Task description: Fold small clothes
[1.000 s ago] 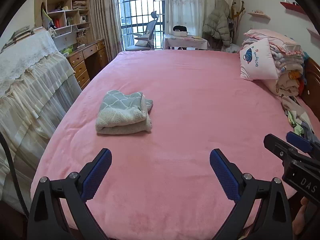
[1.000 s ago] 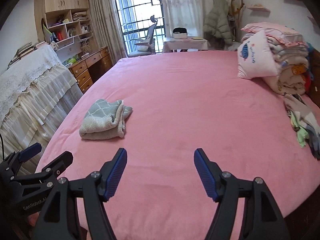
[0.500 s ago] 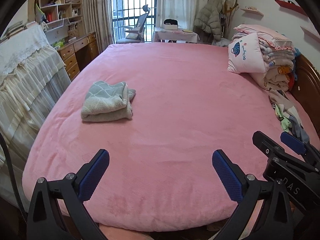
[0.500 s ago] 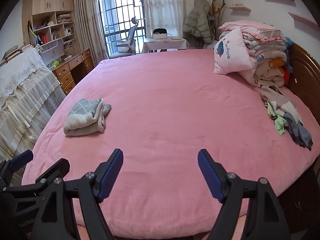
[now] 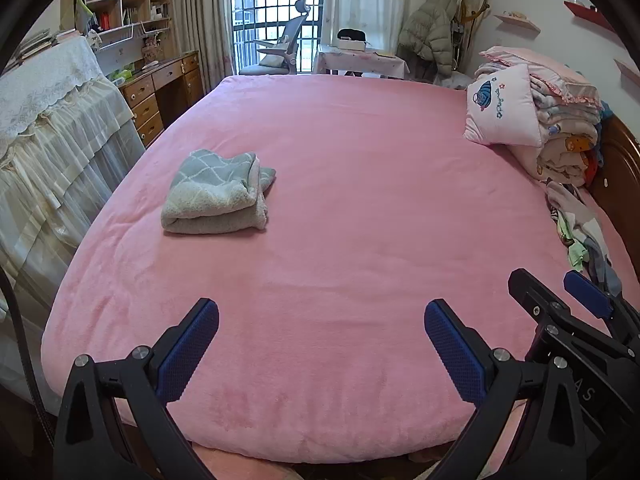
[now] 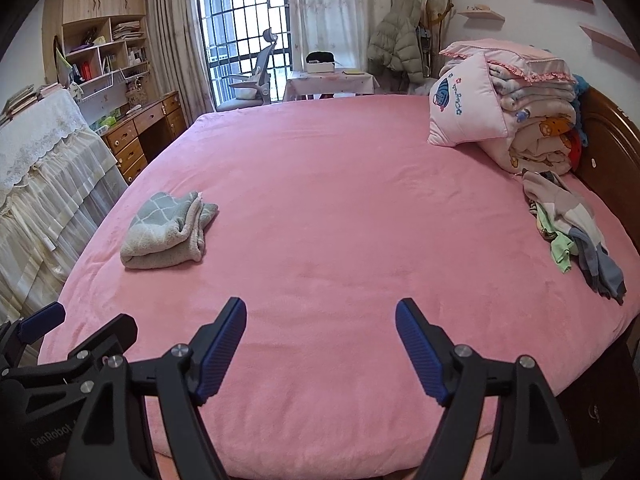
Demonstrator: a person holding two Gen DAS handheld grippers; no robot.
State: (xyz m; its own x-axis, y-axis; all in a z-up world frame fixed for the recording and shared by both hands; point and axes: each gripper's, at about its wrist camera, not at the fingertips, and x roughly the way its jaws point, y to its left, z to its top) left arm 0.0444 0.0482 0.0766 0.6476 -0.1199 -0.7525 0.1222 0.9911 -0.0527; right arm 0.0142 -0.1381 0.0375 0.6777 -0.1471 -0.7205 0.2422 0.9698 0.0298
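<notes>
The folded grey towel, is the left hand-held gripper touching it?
Apart. The left wrist view shows the left hand-held gripper open, with bare pink bed between it and the folded towel.

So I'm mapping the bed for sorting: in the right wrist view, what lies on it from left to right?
Folded grey towel → pink cushion → stacked bedding → loose pile of small clothes.

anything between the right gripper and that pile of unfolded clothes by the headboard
Only bare pink bedspread lies between the right gripper and the unfolded clothes, per the right wrist view.
</notes>
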